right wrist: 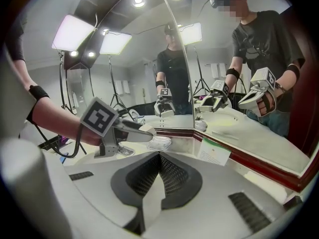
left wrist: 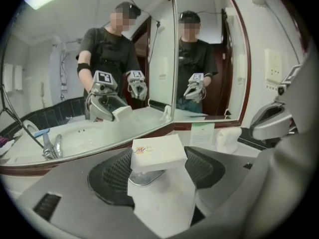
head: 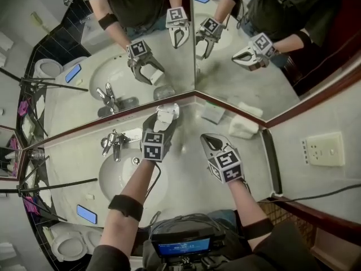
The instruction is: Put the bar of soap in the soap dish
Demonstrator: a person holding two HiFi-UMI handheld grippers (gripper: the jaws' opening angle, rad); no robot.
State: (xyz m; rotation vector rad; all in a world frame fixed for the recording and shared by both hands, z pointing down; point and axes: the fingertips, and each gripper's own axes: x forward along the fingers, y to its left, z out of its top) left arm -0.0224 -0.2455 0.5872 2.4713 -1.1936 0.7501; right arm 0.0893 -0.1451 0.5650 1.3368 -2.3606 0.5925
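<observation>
My right gripper (right wrist: 159,156) fills the near part of the view, its two dark pads pressed together with nothing between them. Off to the left, the left gripper (right wrist: 143,132) reaches rightward with its marker cube (right wrist: 99,117) on top, and behind it I see a forearm with a black wristband (right wrist: 36,92). A white bar of soap (right wrist: 146,128) shows at its tip, just above the pale soap dish (right wrist: 160,143) in the far corner where the mirrors (right wrist: 144,68) meet. A green-edged card (right wrist: 214,152) stands to the right of the dish.

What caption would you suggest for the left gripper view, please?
Left gripper holding the boxed soap bar over the soap dish.
</observation>
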